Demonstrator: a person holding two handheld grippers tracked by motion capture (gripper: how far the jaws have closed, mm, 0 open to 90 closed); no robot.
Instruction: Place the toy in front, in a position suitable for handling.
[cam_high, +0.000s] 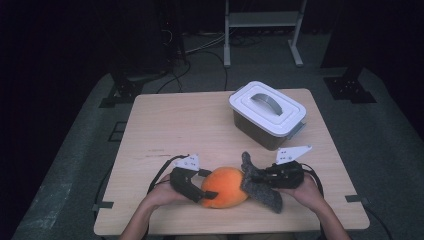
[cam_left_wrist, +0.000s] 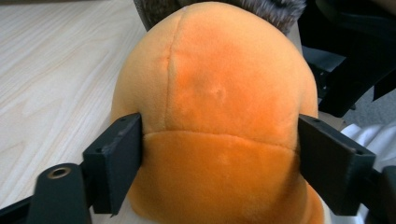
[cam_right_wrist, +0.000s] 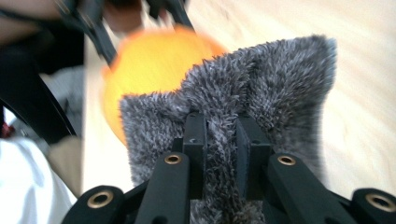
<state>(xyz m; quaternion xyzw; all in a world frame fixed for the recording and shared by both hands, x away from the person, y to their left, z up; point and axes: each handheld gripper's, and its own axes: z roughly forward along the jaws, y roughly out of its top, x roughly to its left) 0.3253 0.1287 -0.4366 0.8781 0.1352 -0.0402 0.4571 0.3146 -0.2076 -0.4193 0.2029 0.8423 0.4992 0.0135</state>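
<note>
Near the table's (cam_high: 150, 125) front edge: orange plush toy (cam_high: 225, 187) clamped in left gripper (cam_high: 202, 192), its grey fuzzy leaf (cam_high: 260, 187) pinched in right gripper (cam_high: 255, 176); lidded white bin (cam_high: 267, 114) at the back-right corner untouched, probably awaiting the toy.

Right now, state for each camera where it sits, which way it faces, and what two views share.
High view: fixed above the person's side, facing forward and down on the table and white lidded box; forearms, both hands, left gripper and right gripper show.
Left gripper view: rides the left gripper, facing the orange plush toy between its jaws.
Right gripper view: rides the right gripper, facing the grey furry part pinched in its jaws.
Shared: both gripper views show the orange plush toy.
</note>
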